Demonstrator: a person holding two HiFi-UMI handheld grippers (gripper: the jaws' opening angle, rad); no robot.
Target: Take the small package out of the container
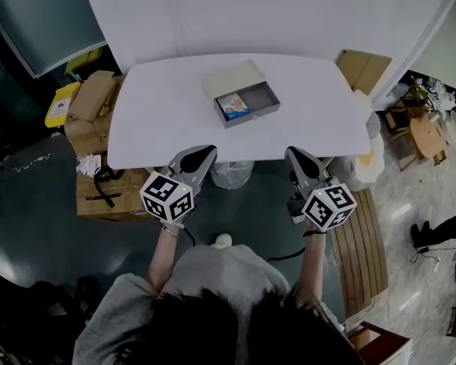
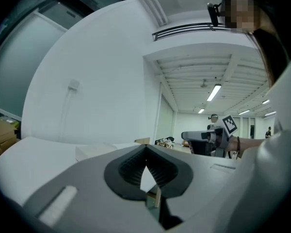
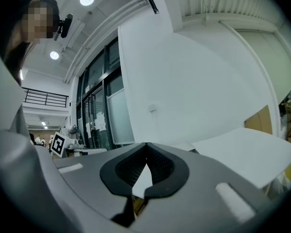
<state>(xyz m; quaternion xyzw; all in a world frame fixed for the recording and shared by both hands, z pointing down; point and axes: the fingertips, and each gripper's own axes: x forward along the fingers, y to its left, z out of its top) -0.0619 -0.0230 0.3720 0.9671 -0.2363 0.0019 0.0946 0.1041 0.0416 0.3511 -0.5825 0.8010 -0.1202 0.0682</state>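
In the head view an open grey container [image 1: 260,111] sits at the middle of the white table [image 1: 159,120], with its lid [image 1: 232,77] folded back behind it. A small blue and white package [image 1: 232,106] lies in its left half. My left gripper [image 1: 207,153] and right gripper [image 1: 292,154] hover level at the table's near edge, both short of the container and touching nothing. In the left gripper view the jaws [image 2: 145,150] meet with nothing between them. The right gripper view shows the same [image 3: 146,148]: tips together, empty.
Cardboard boxes [image 1: 91,109] and a yellow item [image 1: 60,103] are stacked on the floor left of the table. More cardboard [image 1: 362,68] stands at the back right, and a slatted wooden bench [image 1: 361,242] lies on the right. A white bag [image 1: 232,175] sits under the table.
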